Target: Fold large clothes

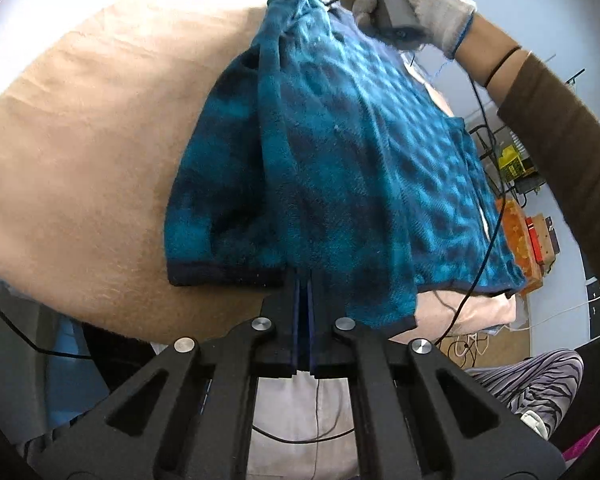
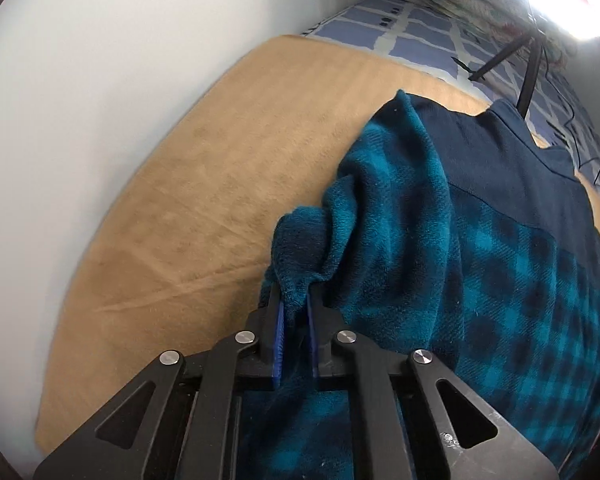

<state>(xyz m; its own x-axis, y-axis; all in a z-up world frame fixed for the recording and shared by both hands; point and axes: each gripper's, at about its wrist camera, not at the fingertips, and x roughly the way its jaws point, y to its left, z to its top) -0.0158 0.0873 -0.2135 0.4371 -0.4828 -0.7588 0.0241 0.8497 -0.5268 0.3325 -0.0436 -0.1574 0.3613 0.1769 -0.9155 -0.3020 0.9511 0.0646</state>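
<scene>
teal plaid fleece (image 2: pixel 480 280) on tan blanket (image 2: pixel 200 220), both tongs pinching it

A tan blanket (image 2: pixel 204 184) covers the bed (image 2: pixel 416 36). The teal plaid fleece (image 2: pixel 500 280) lies on the blanket. Beyond the blanket's far edge, a blue-and-white checked sheet shows, with black cables (image 2: pixel 528 76) on it.

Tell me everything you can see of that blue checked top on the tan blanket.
The fleece top is teal with a dark check and looks soft and fluffy. It has a plain navy panel at one end and dark binding along its hem. It lies partly folded on the tan blanket. The right gripper pinches a bunched fold of it; the left gripper is shut at the hem edge.
</scene>
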